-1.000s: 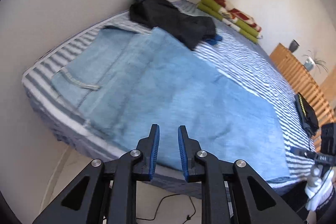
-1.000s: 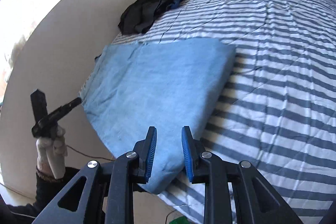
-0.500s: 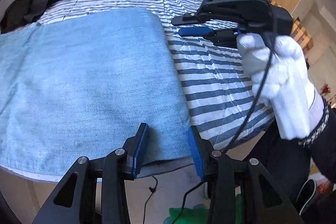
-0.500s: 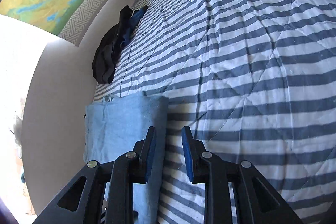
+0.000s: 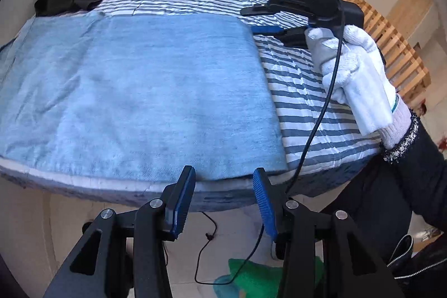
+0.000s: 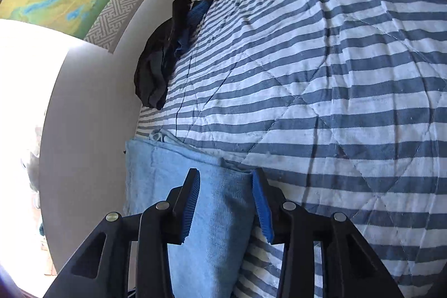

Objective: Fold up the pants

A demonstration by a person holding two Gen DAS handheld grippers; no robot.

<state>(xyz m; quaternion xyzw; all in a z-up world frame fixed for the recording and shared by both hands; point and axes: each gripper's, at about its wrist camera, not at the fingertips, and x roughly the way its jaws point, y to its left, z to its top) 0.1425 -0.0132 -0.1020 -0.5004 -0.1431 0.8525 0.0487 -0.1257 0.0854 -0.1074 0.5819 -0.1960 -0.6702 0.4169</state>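
Both grippers are spread wide, nothing grasped: the left gripper (image 5: 223, 186) is poised at the pants' (image 5: 145, 91) near edge, the right gripper (image 6: 226, 194) seemingly straddling their far corner.

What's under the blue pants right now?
The blue pants lie flat on the striped quilt, whose stripes show beyond their far and right edges. Whatever is directly beneath the fabric is covered. Both grippers, left and right, are open.

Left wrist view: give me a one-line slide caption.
Open left tool at the near edge of light blue denim pants on the striped bed; gloved right hand brings the right tool to the far corner.
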